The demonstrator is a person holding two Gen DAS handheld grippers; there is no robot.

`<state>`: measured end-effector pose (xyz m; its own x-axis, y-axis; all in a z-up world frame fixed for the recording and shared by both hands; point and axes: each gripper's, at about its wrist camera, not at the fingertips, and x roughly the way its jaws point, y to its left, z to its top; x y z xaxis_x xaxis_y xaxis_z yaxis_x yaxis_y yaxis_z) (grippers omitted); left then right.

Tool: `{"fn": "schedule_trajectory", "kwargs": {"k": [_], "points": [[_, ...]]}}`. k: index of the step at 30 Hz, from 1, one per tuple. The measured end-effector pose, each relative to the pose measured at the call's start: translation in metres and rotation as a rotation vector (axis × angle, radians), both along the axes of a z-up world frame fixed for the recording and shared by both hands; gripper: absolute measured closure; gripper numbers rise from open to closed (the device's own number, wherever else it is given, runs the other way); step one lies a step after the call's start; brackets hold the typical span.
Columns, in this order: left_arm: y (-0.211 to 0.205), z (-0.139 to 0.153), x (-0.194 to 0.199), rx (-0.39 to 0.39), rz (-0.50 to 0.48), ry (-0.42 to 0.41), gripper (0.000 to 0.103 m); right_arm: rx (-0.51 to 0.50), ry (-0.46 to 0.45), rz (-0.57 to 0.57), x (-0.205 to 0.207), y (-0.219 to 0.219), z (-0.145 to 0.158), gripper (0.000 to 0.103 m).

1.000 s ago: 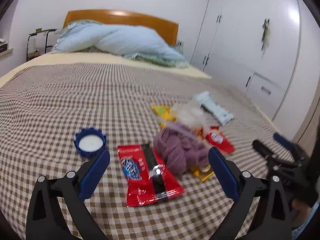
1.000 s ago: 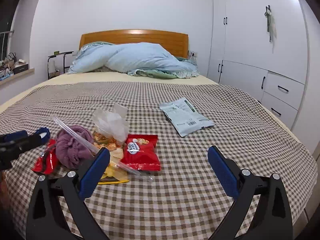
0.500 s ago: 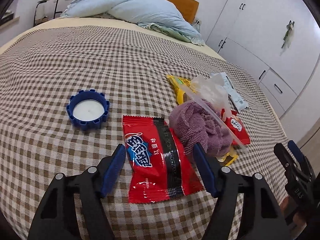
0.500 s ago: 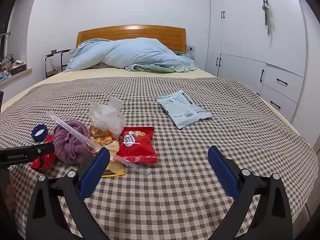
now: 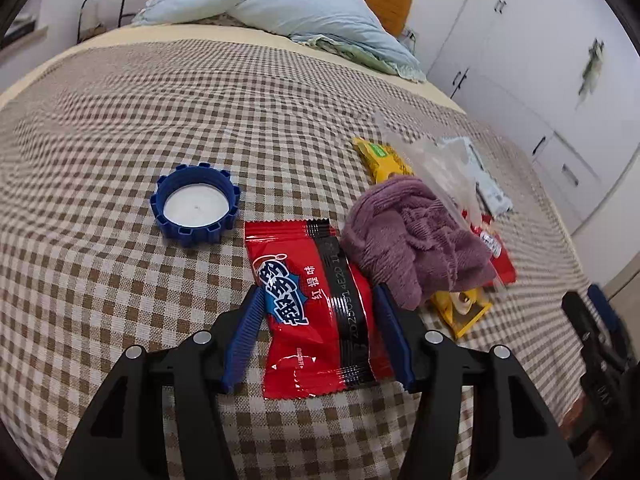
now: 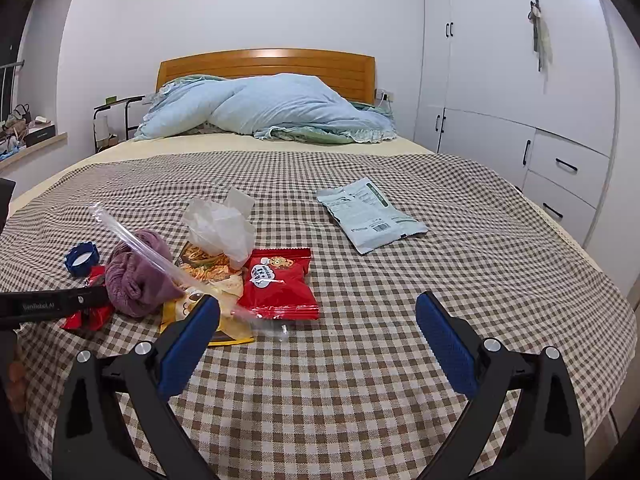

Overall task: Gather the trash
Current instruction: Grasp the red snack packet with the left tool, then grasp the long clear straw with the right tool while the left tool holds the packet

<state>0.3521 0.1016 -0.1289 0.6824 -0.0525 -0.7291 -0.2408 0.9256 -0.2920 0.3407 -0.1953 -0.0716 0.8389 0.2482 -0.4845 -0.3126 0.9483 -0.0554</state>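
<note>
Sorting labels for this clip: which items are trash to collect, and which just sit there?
Trash: red wrapper between the left gripper fingers, blue cap, red snack bag, white pouch.
Bystanders: purple cloth, blue duvet.

A light blue duvet (image 6: 272, 110) lies heaped against the wooden headboard (image 6: 266, 66), white wardrobe (image 6: 520, 80) alongside.

A brown-and-white checked bedspread (image 5: 120, 280) carries a red snack wrapper (image 5: 316, 304) with a black band, a blue cap (image 5: 195, 210) with white inside, a purple cloth (image 5: 412, 240), a yellow packet (image 5: 382, 160) and a pale grey-white pouch (image 6: 370, 216).
</note>
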Motion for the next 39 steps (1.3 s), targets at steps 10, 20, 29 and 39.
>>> {"fn": "schedule_trajectory", "kwargs": {"k": [10, 20, 29, 39], "points": [[0.002, 0.009, -0.014, 0.008, -0.032, -0.058, 0.073, -0.052, -0.010, 0.043, -0.001, 0.016, 0.003, 0.009], [0.002, 0.019, -0.020, 0.026, -0.039, -0.099, 0.074, -0.501, -0.139, 0.168, 0.000, 0.081, -0.015, 0.009], [0.002, 0.017, -0.020, 0.021, -0.050, -0.093, 0.074, -0.712, -0.210, 0.207, 0.012, 0.107, -0.049, 0.016], [0.004, 0.015, -0.019, 0.014, -0.058, -0.092, 0.074, -0.647, -0.132, 0.275, 0.023, 0.104, -0.053, 0.098]]}}
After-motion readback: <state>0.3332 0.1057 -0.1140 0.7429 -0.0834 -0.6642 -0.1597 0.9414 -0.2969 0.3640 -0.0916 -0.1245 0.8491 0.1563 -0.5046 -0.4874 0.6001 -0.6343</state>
